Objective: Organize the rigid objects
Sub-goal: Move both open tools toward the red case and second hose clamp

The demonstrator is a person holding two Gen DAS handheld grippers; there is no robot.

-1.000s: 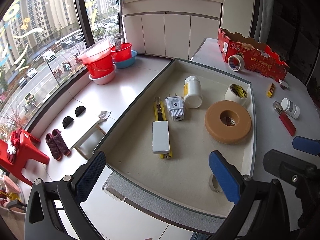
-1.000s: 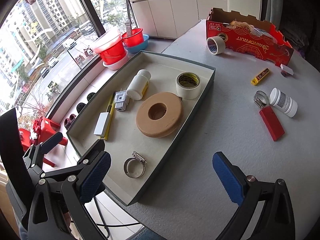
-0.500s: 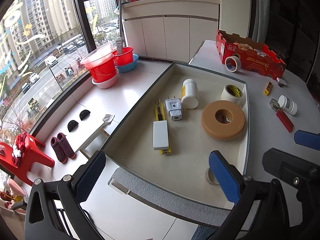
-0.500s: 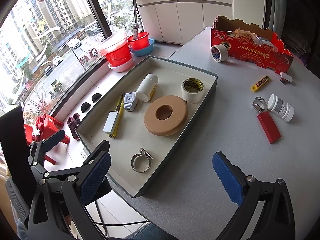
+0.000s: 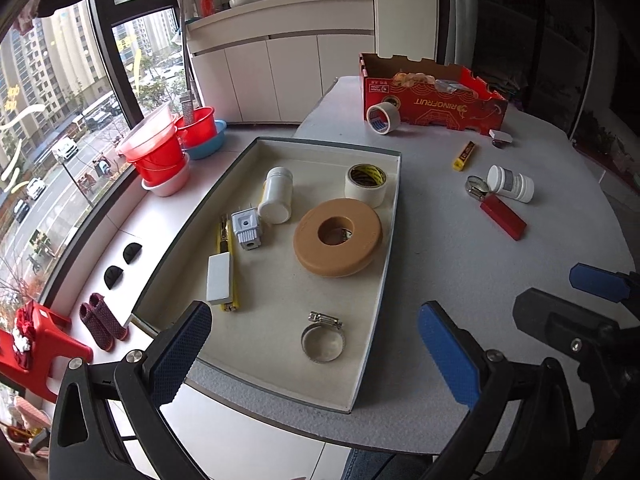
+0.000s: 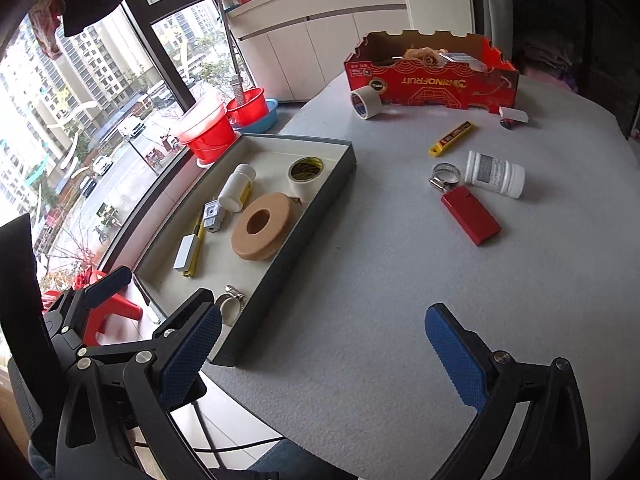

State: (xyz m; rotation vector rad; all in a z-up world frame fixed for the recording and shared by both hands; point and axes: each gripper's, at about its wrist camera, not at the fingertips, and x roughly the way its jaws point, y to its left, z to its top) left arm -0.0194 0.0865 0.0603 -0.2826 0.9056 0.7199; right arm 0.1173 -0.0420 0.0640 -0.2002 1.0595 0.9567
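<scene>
A shallow cream tray [image 5: 394, 200] [image 6: 344, 160] on the grey table holds a tan tape ring [image 5: 338, 237], a white tape roll [image 5: 365, 184], a white bottle [image 5: 276, 195], a grey plug [image 5: 247, 229], a white block on a yellow cutter [image 5: 220, 278] and a hose clamp [image 5: 323, 338]. On the table to the right lie a red block [image 6: 471, 215], a white bottle [image 6: 495, 174], a hose clamp [image 6: 444, 176] and a yellow cutter [image 6: 451, 138]. My left gripper [image 5: 316, 354] is open and empty above the tray's near end. My right gripper [image 6: 324, 354] is open and empty above the table's near edge.
A red cardboard box [image 6: 434, 76] stands at the table's far side with a tape roll [image 6: 366, 102] leaning on it. A small white block [image 6: 513, 114] lies near it. Red basins [image 5: 160, 152] sit on the window ledge left of the table.
Both grippers have pulled back and risen, so the tray and table objects look farther away. The hose clamp in the tray is now fully visible. Nothing on the table has moved.
</scene>
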